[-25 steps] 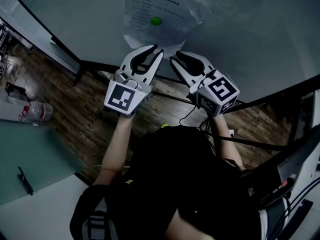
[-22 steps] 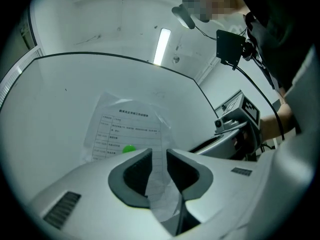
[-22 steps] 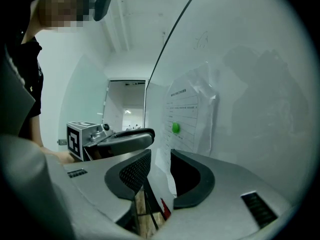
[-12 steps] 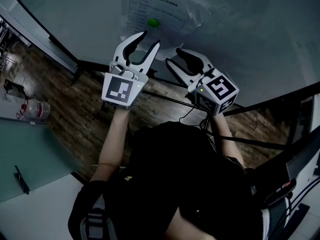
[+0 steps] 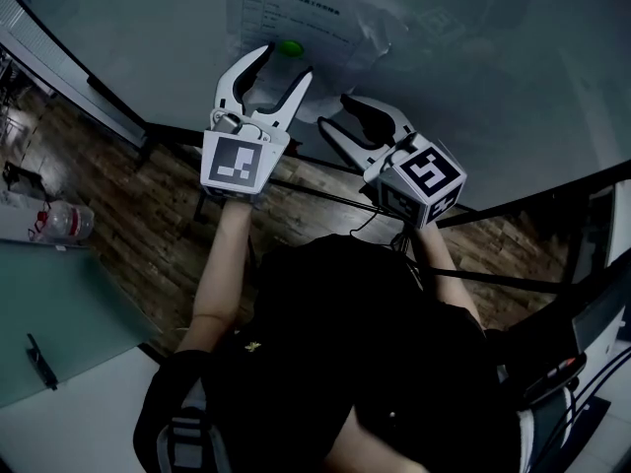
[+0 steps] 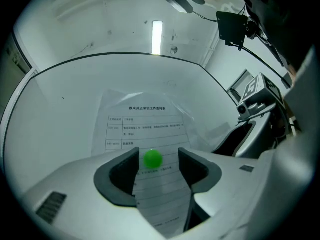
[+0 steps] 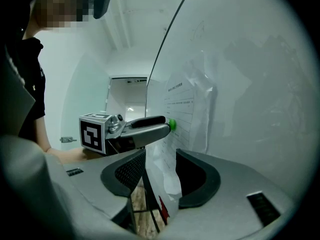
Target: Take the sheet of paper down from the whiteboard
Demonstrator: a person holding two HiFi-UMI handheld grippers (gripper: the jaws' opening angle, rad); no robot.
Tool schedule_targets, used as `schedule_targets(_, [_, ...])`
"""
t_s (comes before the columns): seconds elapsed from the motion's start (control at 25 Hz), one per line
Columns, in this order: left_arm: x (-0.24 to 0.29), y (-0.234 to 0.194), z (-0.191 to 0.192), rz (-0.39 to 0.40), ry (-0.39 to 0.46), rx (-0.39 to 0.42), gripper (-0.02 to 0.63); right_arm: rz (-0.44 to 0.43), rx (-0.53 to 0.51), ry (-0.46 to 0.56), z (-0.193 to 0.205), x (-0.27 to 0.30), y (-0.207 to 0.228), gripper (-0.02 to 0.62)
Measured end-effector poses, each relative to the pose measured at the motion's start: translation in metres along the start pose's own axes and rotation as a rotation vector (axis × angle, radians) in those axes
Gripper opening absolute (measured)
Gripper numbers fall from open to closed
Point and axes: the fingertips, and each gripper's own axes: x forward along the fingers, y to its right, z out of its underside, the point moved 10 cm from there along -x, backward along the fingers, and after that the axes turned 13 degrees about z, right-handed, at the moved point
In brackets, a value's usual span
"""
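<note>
Obs. Sheet of paper (image 5: 296,23) hangs on the whiteboard (image 5: 473,67), pinned by 1 green magnet (image 5: 290,47) on its middle line, below the header print. In the left gripper view the sheet's long axis runs 12 to 6. Its lower part looks creased and seems to stand slightly off the board.

Left tongs (image 5: 280,64): spread wide, having just been opening, nothing pinched. In their own view the magnet sits dead ahead at 12 o'clock, in the gap between the 2 pads and about level with the tips. As far as I can judge it touches neither pad. In the head view these tongs point up the board toward 12.

Right tongs (image 5: 337,114): also spread, also just been opening. In the head view they lie at 4 o'clock from the magnet and point toward 10. In the right gripper view the sheet's bottom edge stands between the 2 pads, and neither presses on it.

Key relation: the left hand is nearer the magnet, the right is nearer the free lower edge. The magnet lies on the left tongs' own axis, so closing where they stand, or after a slight advance, should bracket it.

Judgement: the right should pinch the lower edge before the left lifts the magnet, or the sheet drops once unpinned.

Risk: the left pads could catch paper along with the magnet.
</note>
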Motion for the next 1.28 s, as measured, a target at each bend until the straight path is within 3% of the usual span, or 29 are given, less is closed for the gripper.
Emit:
schedule_targets(0.64, [0.021,-0.001,0.004,-0.067,-0.082,0.117,0.252,0.039,0.007,0.020,-0.001,-0.001,0.023,0.196])
schedule_targets(1.28, [0.022,0.003,0.001,-0.112,-0.144,0.200,0.209,0.081,0.071,0.051,-0.010,-0.010,0.036,0.196])
